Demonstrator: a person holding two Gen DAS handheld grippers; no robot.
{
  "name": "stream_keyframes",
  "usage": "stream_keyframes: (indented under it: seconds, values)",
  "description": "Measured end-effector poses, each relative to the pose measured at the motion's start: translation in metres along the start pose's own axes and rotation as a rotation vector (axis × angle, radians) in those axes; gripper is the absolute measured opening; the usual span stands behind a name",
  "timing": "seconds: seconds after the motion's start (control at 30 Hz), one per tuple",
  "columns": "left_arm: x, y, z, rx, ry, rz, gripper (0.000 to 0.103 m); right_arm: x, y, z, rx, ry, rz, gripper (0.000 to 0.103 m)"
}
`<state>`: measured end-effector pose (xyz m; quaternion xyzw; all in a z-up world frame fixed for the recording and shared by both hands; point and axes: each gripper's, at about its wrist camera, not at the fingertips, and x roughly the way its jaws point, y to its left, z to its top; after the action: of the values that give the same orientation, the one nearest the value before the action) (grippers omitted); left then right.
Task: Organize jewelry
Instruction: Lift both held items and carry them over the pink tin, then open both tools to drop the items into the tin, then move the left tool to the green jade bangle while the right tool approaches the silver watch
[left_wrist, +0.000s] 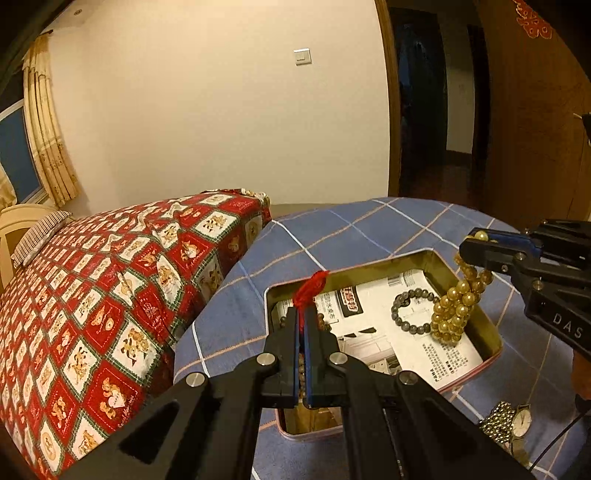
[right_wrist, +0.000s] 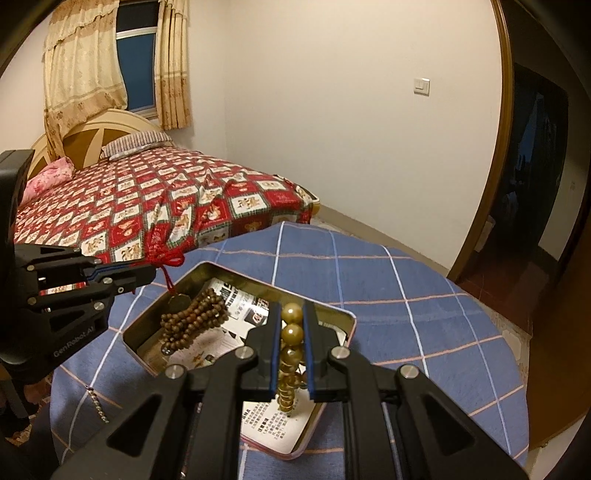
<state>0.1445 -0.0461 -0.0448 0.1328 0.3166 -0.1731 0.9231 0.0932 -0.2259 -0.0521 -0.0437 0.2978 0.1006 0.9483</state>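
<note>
An open metal tin (left_wrist: 495, 339) lined with newspaper sits on the blue checked table (left_wrist: 332, 229). A grey bead bracelet (left_wrist: 413, 312) lies inside it. My left gripper (left_wrist: 306, 308) is shut on the red cord (left_wrist: 308, 290) of a brown wooden bead string (right_wrist: 195, 317), which hangs over the tin's left part. My right gripper (right_wrist: 292, 306) is shut on a golden bead bracelet (left_wrist: 454, 306), hanging into the tin's right side. The tin also shows in the right wrist view (right_wrist: 349, 321).
A wristwatch (left_wrist: 521, 421) and a beaded metal band (left_wrist: 496, 424) lie on the table right of the tin. A thin chain (right_wrist: 98, 408) lies left of the tin. A bed with a red patterned cover (left_wrist: 92, 306) stands beside the table.
</note>
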Motion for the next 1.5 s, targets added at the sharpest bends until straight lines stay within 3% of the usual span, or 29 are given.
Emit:
stream_keyframes:
  seconds: [0.5,0.53,0.57,0.6,0.67,0.93,0.97,1.03,1.1,1.13,1.5]
  values:
    - [0.02,-0.003,-0.014,0.032,0.066,0.027,0.002,0.02,-0.001,-0.01,-0.007,0.072,-0.016,0.015]
    - [0.022,-0.004,-0.016,0.038,0.077,0.028,0.002,0.02,-0.003,-0.012,-0.001,0.079,-0.014,0.017]
    - [0.023,-0.005,-0.018,0.043,0.087,0.032,0.003,0.021,-0.003,-0.013,0.004,0.085,-0.014,0.027]
    - [0.024,-0.005,-0.021,0.05,0.097,0.043,0.003,0.021,-0.004,-0.015,0.008,0.089,-0.015,0.044]
    - [0.024,-0.005,-0.025,0.055,0.111,0.053,0.003,0.019,-0.005,-0.018,0.012,0.089,-0.025,0.062]
    - [0.012,0.002,-0.044,0.044,0.131,0.064,0.006,0.002,-0.007,-0.029,0.018,0.103,-0.058,0.062]
    - [0.011,0.003,-0.046,0.043,0.135,0.066,0.009,0.001,-0.007,-0.03,0.022,0.106,-0.061,0.062]
    - [0.007,0.004,-0.051,0.038,0.136,0.068,0.031,-0.006,-0.008,-0.035,0.029,0.111,-0.068,0.062]
    - [-0.003,0.005,-0.056,0.032,0.095,0.104,0.073,-0.012,-0.008,-0.041,0.033,0.118,-0.078,0.066]
    - [-0.01,0.006,-0.058,0.029,0.076,0.111,0.079,-0.017,-0.009,-0.045,0.037,0.122,-0.084,0.066]
    - [-0.039,0.001,-0.092,0.049,0.116,0.087,0.08,-0.048,-0.011,-0.102,0.101,0.215,-0.099,0.066]
